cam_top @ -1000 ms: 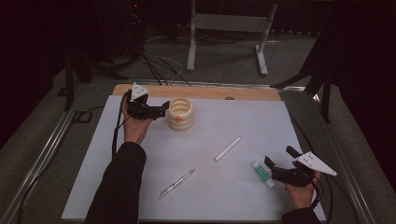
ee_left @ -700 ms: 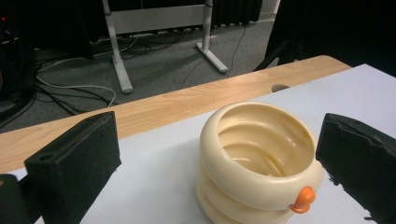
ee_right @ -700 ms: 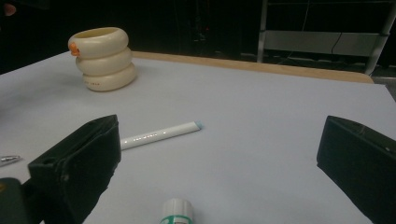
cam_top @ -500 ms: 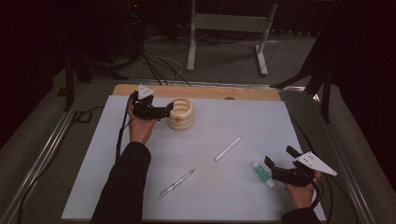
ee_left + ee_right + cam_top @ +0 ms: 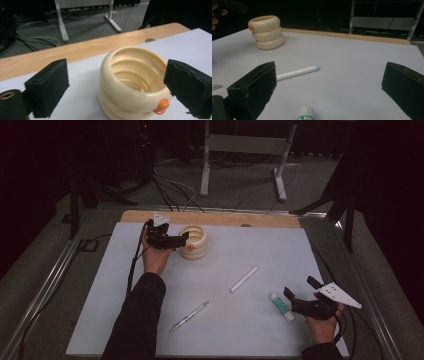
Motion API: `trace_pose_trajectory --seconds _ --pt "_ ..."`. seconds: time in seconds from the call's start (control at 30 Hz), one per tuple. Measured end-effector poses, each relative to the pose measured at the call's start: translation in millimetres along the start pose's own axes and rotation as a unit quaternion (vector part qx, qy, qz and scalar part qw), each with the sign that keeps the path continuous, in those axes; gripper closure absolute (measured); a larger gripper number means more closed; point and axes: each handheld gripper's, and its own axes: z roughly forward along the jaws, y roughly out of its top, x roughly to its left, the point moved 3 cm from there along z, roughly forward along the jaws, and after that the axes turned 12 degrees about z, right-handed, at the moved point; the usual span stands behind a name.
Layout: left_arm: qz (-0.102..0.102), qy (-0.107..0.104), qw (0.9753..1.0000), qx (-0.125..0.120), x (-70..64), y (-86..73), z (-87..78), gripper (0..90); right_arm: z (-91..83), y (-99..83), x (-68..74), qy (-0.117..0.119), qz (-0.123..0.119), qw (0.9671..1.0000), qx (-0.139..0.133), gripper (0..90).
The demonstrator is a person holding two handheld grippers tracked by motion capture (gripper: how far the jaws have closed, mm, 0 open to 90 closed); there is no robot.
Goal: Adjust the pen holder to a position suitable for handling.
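Note:
A cream holder [image 5: 195, 242] made of stacked rings, with a small orange knob, stands upright at the back of the white mat. My left gripper [image 5: 181, 241] is open right beside it. In the left gripper view the holder [image 5: 132, 82] sits between the two spread jaws, its right rim close to the right jaw; I cannot tell if they touch. My right gripper [image 5: 300, 288] is open near the front right corner, with nothing between its jaws. A green and white tube [image 5: 281, 306] lies just in front of it [image 5: 305, 113].
A white marker [image 5: 244, 279] lies mid-mat, also seen in the right gripper view [image 5: 297, 72]. A silver pen [image 5: 189, 316] lies nearer the front. The white mat [image 5: 250, 245] covers a wooden table [image 5: 225, 219]. Metal rails run along both sides, and stands and cables are on the floor behind.
My left gripper has moved right, up to the cream holder, so that its jaws now flank it. The right gripper and the loose items have stayed put.

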Motion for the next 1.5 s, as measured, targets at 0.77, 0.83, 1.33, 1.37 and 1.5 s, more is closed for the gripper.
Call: trace_pose_trajectory --seconds 0.77,0.83,1.33,1.37,1.5 --pt "-0.015 0.029 0.995 0.095 0.0 -23.8 14.9 78.3 -0.7 0.5 -1.2 -0.001 0.001 1.0 -0.001 0.1" --pt "-0.019 0.028 0.9952 0.092 0.4 -24.7 14.4 78.4 -0.5 0.4 -1.2 -0.001 0.0 1.0 0.0 0.1" --pt "-0.028 0.015 0.9971 0.068 -5.1 -18.9 10.0 79.0 -1.2 0.7 -1.6 -0.002 0.002 1.0 -0.002 0.1" --pt "-0.029 0.012 0.9974 0.066 -5.0 -17.7 8.1 79.0 -1.2 0.7 -1.6 -0.002 0.002 1.0 -0.002 0.1" --pt "-0.023 0.014 0.9976 0.064 -4.1 -15.5 2.8 78.9 -1.2 0.6 -2.0 -0.002 0.002 1.0 -0.002 0.1"
